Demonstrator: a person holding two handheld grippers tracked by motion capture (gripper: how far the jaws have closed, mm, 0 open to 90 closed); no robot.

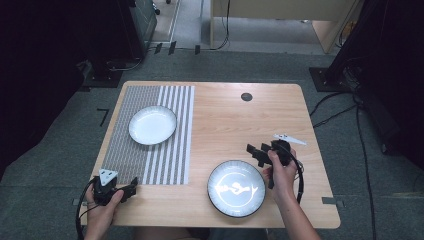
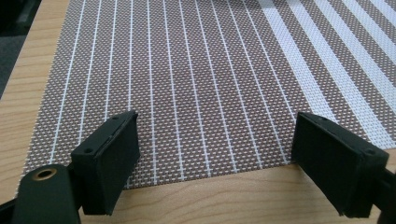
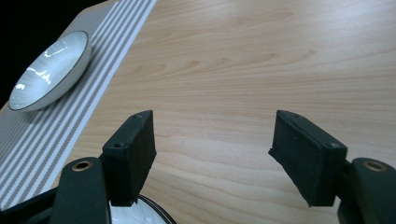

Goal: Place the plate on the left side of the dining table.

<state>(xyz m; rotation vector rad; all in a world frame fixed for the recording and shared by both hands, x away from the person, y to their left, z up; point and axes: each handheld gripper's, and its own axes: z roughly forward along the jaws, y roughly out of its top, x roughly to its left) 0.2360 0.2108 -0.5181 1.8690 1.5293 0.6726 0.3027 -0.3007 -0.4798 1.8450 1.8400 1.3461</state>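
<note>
Two white ribbed plates are on the wooden table (image 1: 225,120). One plate (image 1: 152,125) (image 3: 49,70) sits on the striped placemat (image 1: 165,160) (image 2: 196,84) at the left. The other plate (image 1: 236,188) lies on bare wood near the front edge, and its rim (image 3: 147,212) peeks in under my right jaws. My right gripper (image 1: 254,153) (image 3: 212,158) hovers just beyond that plate, pointing left, open with nothing between its jaws. My left gripper (image 1: 133,187) (image 2: 215,168) stays at the front left corner, open and empty over the placemat's near edge.
A small dark round cap (image 1: 246,97) sits in the table's far edge area. Cables and dark equipment stands surround the table on the grey floor (image 1: 225,65). Bare wood stretches between the two plates.
</note>
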